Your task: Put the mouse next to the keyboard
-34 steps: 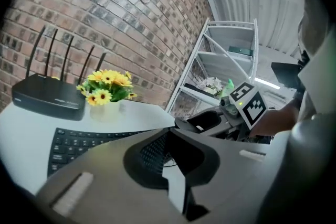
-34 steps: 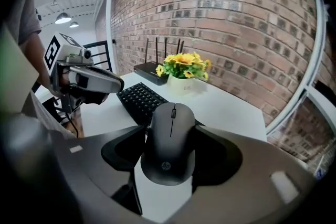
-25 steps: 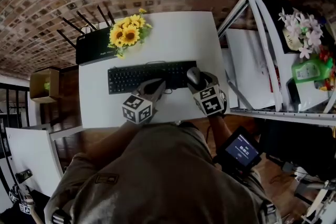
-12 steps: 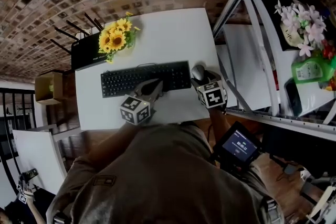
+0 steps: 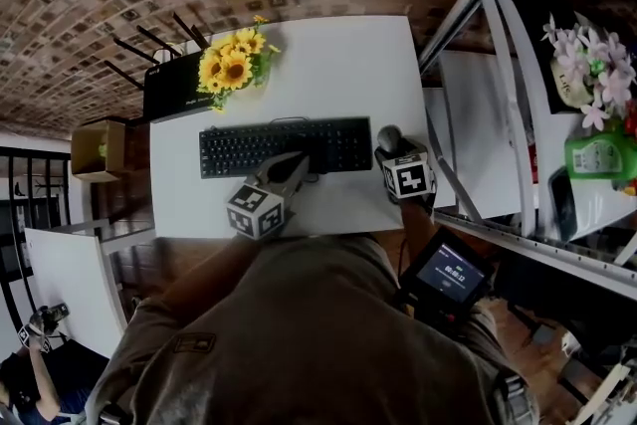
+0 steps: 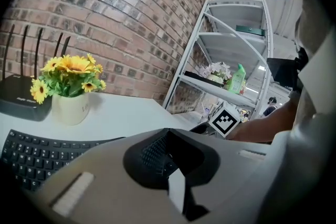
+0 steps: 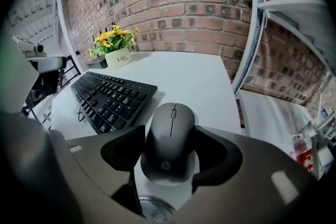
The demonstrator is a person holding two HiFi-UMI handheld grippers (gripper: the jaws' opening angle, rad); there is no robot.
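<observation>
A dark grey mouse sits between the jaws of my right gripper, which is shut on its sides. In the head view the mouse and right gripper are just past the right end of the black keyboard, low over the white table. I cannot tell whether the mouse touches the table. The keyboard lies to the mouse's left. My left gripper hovers at the keyboard's front edge, shut and empty.
A pot of yellow sunflowers and a black router with antennas stand behind the keyboard. A white metal shelf rack rises just right of the table's edge. A cardboard box stands off the table's left side.
My right gripper has carried the mouse rightward, from over the keyboard's right end to the table beside it. The left gripper has stayed in place.
</observation>
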